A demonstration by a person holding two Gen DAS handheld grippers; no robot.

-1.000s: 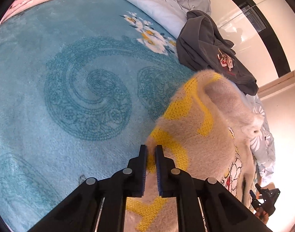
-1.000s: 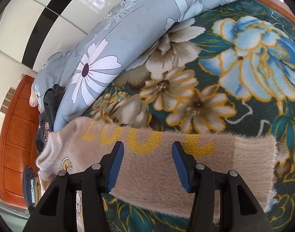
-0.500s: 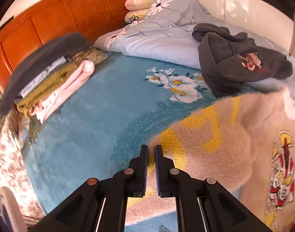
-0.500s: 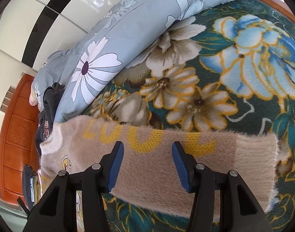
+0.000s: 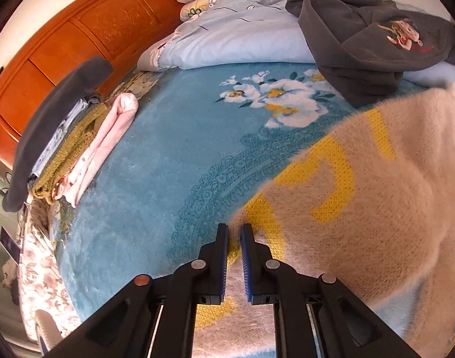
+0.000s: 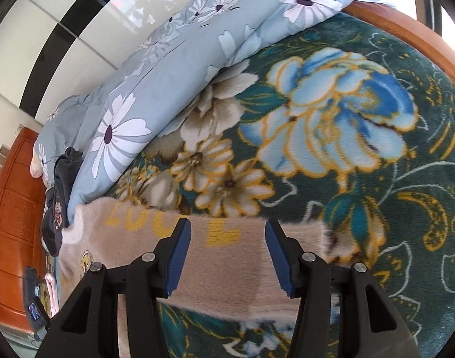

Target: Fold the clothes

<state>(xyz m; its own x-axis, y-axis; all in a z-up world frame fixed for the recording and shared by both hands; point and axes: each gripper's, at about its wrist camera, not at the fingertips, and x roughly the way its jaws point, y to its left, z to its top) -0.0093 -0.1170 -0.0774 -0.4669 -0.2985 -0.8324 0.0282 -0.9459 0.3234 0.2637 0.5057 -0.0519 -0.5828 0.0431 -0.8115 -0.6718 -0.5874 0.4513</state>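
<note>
Pinching the fuzzy beige sweater (image 5: 361, 197) edge, the left gripper (image 5: 234, 232) jaws are nearly closed; the right gripper (image 6: 226, 232) jaws stand wide above the sweater on the bed (image 6: 376, 179).

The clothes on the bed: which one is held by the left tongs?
The fuzzy beige sweater with yellow letters; the left tongs pinch its edge. The dark grey garment and the folded stack lie untouched.
</note>
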